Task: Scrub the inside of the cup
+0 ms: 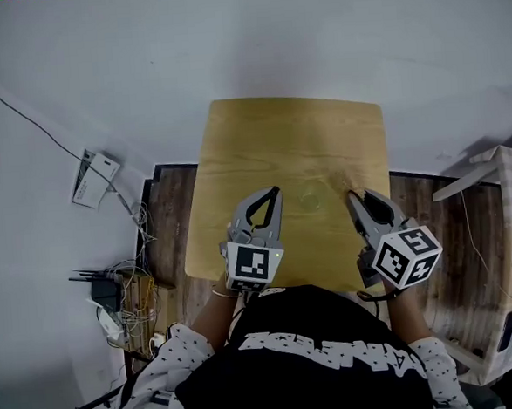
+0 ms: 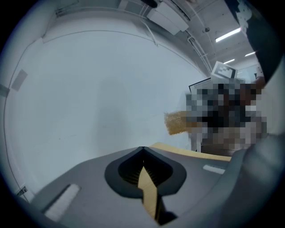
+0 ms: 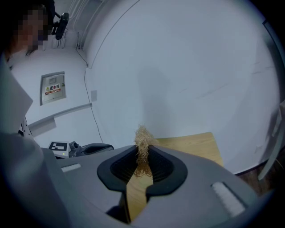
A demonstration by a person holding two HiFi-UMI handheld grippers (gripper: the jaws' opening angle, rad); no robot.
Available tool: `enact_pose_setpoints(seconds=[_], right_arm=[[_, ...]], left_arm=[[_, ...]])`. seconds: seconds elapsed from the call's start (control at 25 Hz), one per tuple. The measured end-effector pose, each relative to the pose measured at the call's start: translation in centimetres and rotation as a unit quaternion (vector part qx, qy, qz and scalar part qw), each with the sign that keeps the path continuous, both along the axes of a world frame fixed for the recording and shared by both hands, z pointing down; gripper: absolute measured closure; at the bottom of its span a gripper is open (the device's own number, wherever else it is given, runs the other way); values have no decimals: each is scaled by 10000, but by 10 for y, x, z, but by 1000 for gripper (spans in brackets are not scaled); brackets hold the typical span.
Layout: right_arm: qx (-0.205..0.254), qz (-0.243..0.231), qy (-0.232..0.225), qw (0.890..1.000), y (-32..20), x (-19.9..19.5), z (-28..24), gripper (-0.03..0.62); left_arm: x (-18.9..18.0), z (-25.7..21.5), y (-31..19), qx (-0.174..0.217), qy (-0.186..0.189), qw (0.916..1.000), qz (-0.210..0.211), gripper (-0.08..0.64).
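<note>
On the wooden table (image 1: 234, 140) mid-frame in the head view, the left gripper (image 1: 275, 192) is closed on nothing and the right gripper (image 1: 353, 196) pinches a fibrous scrubber tuft (image 3: 142, 138), the faint clear cup (image 1: 310, 199) standing between their tips, so the left should probably open to steady it before scrubbing.
</note>
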State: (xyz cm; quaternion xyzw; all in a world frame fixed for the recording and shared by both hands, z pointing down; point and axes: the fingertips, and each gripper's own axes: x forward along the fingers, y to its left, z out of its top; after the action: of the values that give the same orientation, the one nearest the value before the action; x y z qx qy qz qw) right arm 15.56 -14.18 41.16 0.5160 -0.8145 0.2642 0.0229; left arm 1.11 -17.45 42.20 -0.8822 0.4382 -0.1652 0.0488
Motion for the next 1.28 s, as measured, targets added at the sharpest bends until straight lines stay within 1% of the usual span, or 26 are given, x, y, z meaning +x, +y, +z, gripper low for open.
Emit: enact_pose_setpoints(seconds=[0.16, 0.36, 0.48, 0.88, 1.08, 1.28], right_arm=[[128, 46, 40, 9999, 2, 6, -6, 512], [263, 73, 57, 9996, 4, 13, -12, 514], [305, 98, 91, 9994, 2, 17, -14, 514], [389, 167, 98, 9991, 6, 24, -17, 514], [405, 86, 200, 9989, 6, 20, -17, 517], [377, 61, 177, 9991, 4, 16, -16, 517]], left_arm=[[12, -17, 1, 136, 38, 9999, 58, 558], [23, -34, 5, 266, 275, 9991, 206, 558], [26, -40, 3, 215, 405, 9987, 206, 558], [31, -38, 6, 280, 282, 9988, 292, 558], [29, -38, 6, 264, 302, 9988, 293, 558], [23, -37, 2, 207, 353, 9989, 221, 558]])
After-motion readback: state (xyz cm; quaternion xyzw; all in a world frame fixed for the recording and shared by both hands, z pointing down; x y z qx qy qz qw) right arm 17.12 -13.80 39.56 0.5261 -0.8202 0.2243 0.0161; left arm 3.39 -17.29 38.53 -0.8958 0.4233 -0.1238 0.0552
